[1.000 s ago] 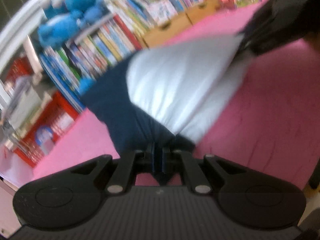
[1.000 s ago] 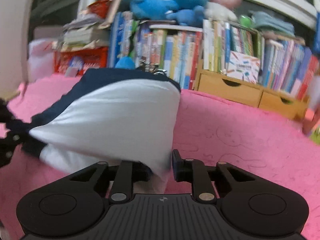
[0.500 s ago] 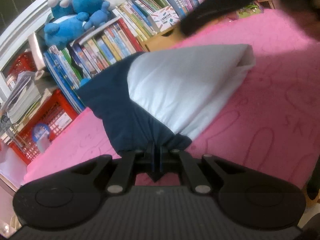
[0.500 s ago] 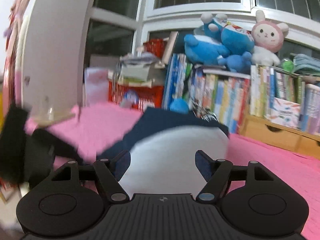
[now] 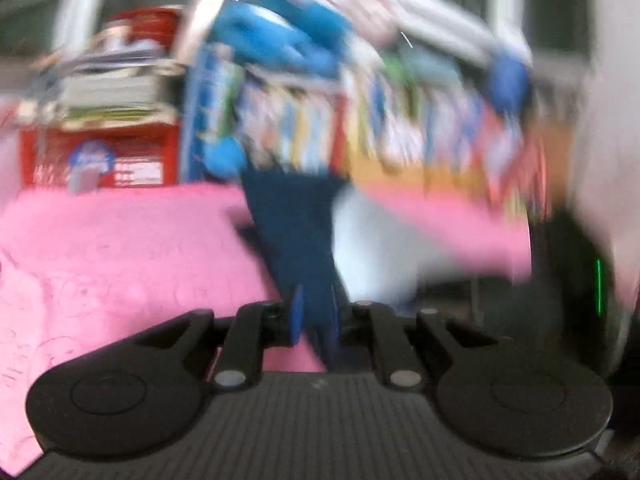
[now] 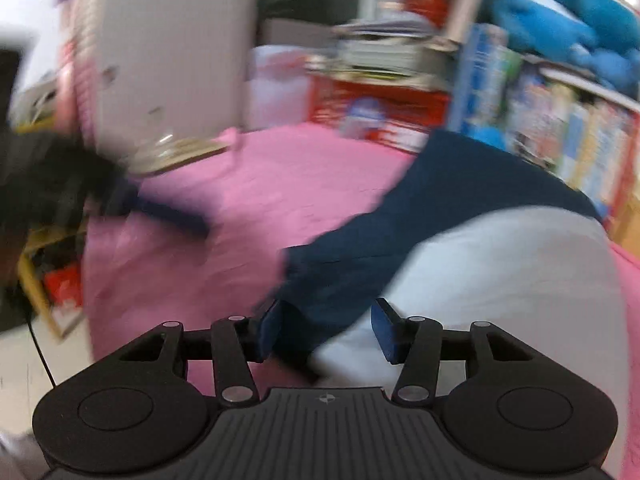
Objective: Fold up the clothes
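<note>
A navy and white garment (image 6: 440, 200) lies on the pink bed cover (image 6: 280, 184); its white part (image 6: 520, 272) bulges at the right. My right gripper (image 6: 330, 332) hovers over the navy edge with its jaws apart and closing, and the pads are not pressing the cloth. In the blurred left wrist view, a navy strip of the garment (image 5: 296, 232) runs up from between the pads of my left gripper (image 5: 315, 314), which still pinches it while its jaws begin opening. The right wrist view shows that strip (image 6: 172, 216) stretched off to the left.
Behind the bed stands a bookshelf (image 6: 560, 120) with blue plush toys (image 6: 560, 20) on top. A red crate (image 5: 104, 152) holds stacked papers. The right gripper's black housing (image 5: 576, 280) fills the right of the left wrist view. The bed's edge and floor clutter (image 6: 56, 280) lie at left.
My right gripper let go of the white cloth, opened wide, then narrowed over the navy edge. My left gripper rolled and rose, pulling the navy strip away; its pads now stand slightly apart.
</note>
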`<act>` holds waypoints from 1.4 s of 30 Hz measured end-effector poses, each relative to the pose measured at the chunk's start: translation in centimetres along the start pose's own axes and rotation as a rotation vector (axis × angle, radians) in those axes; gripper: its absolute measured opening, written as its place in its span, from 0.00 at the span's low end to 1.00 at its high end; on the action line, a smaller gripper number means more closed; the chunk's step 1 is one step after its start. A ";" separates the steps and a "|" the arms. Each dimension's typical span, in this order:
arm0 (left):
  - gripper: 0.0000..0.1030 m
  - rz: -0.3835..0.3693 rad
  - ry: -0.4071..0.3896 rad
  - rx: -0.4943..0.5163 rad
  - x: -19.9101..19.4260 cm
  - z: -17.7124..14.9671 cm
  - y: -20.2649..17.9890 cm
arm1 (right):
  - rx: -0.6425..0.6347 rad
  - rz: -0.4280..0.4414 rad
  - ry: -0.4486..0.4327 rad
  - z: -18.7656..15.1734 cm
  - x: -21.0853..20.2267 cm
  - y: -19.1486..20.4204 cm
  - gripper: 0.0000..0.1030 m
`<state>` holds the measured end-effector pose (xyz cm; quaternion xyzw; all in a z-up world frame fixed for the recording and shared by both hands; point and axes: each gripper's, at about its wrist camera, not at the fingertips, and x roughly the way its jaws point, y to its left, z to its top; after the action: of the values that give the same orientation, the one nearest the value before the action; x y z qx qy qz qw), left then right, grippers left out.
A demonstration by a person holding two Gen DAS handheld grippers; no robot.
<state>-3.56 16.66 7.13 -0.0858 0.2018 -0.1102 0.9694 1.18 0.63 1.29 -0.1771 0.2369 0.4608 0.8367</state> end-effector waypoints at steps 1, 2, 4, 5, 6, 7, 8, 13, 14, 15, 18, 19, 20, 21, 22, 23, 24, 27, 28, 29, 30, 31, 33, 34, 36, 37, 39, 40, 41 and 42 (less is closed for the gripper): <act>0.15 0.010 -0.012 0.009 0.9 0.7 -0.1 | -0.020 0.020 0.010 0.1 0.2 0.8 0.50; 0.15 0.016 -0.009 0.031 2.4 1.1 -0.6 | -0.039 0.021 0.014 0.1 0.3 1.4 0.51; 0.17 0.006 0.016 0.061 5.8 1.3 -1.7 | -0.062 0.019 0.017 0.2 0.4 2.4 0.52; 0.17 0.012 0.049 0.070 7.7 1.0 -2.0 | -0.058 0.021 0.018 0.1 0.2 2.4 0.53; 0.17 0.021 0.082 0.079 9.5 0.7 -2.3 | -0.052 0.023 0.019 0.0 -0.1 2.4 0.53; 0.17 0.043 0.120 0.085 11.0 0.1 -2.4 | -0.047 0.025 0.020 -0.1 -0.3 2.4 0.52; 0.17 0.059 0.150 0.086 12.0 -0.6 -2.3 | -0.041 0.028 0.021 -0.2 -0.6 2.4 0.52; 0.20 0.074 0.183 0.066 12.5 -2.6 -1.3 | 0.053 0.069 -0.037 -2.8 -6.4 -0.1 0.59; 0.20 0.073 0.183 0.065 12.4 -2.8 -1.1 | 0.096 0.068 -0.064 -3.4 -7.9 -1.2 0.61; 0.20 0.071 0.185 0.063 12.4 -2.9 -1.0 | 0.154 0.042 -0.092 -3.7 -8.9 -2.7 0.63; 0.20 0.064 0.188 0.051 12.4 -3.0 -0.8 | 0.349 -0.060 -0.159 -4.7 -11.2 -7.7 0.71; 0.20 0.062 0.188 0.047 12.4 -3.0 -0.7 | 0.427 -0.106 -0.168 -5.1 -11.6 -9.5 0.71; 0.20 0.061 0.189 0.042 12.4 -2.9 -0.6 | 0.529 -0.154 -0.163 -5.7 -11.6 -11.6 0.71; 0.20 0.060 0.190 0.039 12.4 -3.0 -0.6 | 0.635 -0.202 -0.156 -6.3 -11.7 -13.7 0.71; 0.20 0.059 0.193 0.036 12.4 -2.9 -0.6 | 0.711 -0.215 -0.152 -7.0 -11.6 -15.2 0.72; 0.20 0.057 0.195 0.033 12.5 -2.9 -0.5 | 0.784 -0.223 -0.149 -7.8 -11.4 -16.7 0.73; 0.20 0.056 0.197 0.031 12.5 -2.9 -0.5 | 0.824 -0.213 -0.137 -8.2 -11.0 -17.6 0.73; 0.20 0.050 0.204 0.023 12.6 -2.9 -0.4 | 0.906 -0.142 -0.099 -8.9 -9.3 -19.3 0.73; 0.20 0.047 0.205 0.018 12.6 -2.8 -0.3 | 0.916 -0.108 -0.093 -8.9 -8.6 -19.4 0.73; 0.20 0.045 0.206 0.014 12.6 -2.8 -0.2 | 0.923 -0.073 -0.088 -8.9 -8.0 -19.3 0.71; 0.20 0.042 0.206 0.009 12.6 -2.8 -0.2 | 0.910 -0.060 -0.084 -8.6 -7.8 -18.9 0.69; 0.20 0.039 0.207 0.005 12.6 -2.8 -0.1 | 0.893 -0.054 -0.073 -8.4 -7.6 -18.4 0.57; 0.20 0.035 0.208 0.002 12.6 -2.9 0.0 | 0.885 -0.042 -0.050 -8.0 -6.9 -18.1 0.48; 0.20 0.033 0.209 0.000 12.5 -2.9 0.1 | 0.862 -0.057 -0.044 -8.0 -7.2 -17.4 0.45; 0.20 0.027 0.212 0.006 12.4 -2.9 0.1 | 0.829 -0.066 -0.027 -7.9 -7.5 -16.1 0.43; 0.20 0.024 0.214 0.014 12.3 -2.9 0.1 | 0.819 -0.062 -0.018 -8.0 -7.7 -15.7 0.42; 0.20 0.019 0.215 0.033 12.0 -3.1 0.2 | 0.774 -0.052 0.013 -8.1 -8.5 -14.7 0.42; 0.20 0.017 0.215 0.042 11.9 -3.2 0.2 | 0.744 -0.048 0.030 -8.1 -8.9 -14.2 0.42; 0.20 0.015 0.214 0.051 11.7 -3.3 0.2 | 0.703 -0.052 0.053 -7.9 -9.4 -13.9 0.42; 0.20 0.014 0.212 0.056 11.6 -3.4 0.2 | 0.702 -0.063 0.054 -7.8 -9.9 -14.1 0.43</act>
<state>5.48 13.54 -0.26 -0.0450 0.3007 -0.1177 0.9454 6.82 -17.44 1.49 0.1018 0.3972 0.3203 0.8540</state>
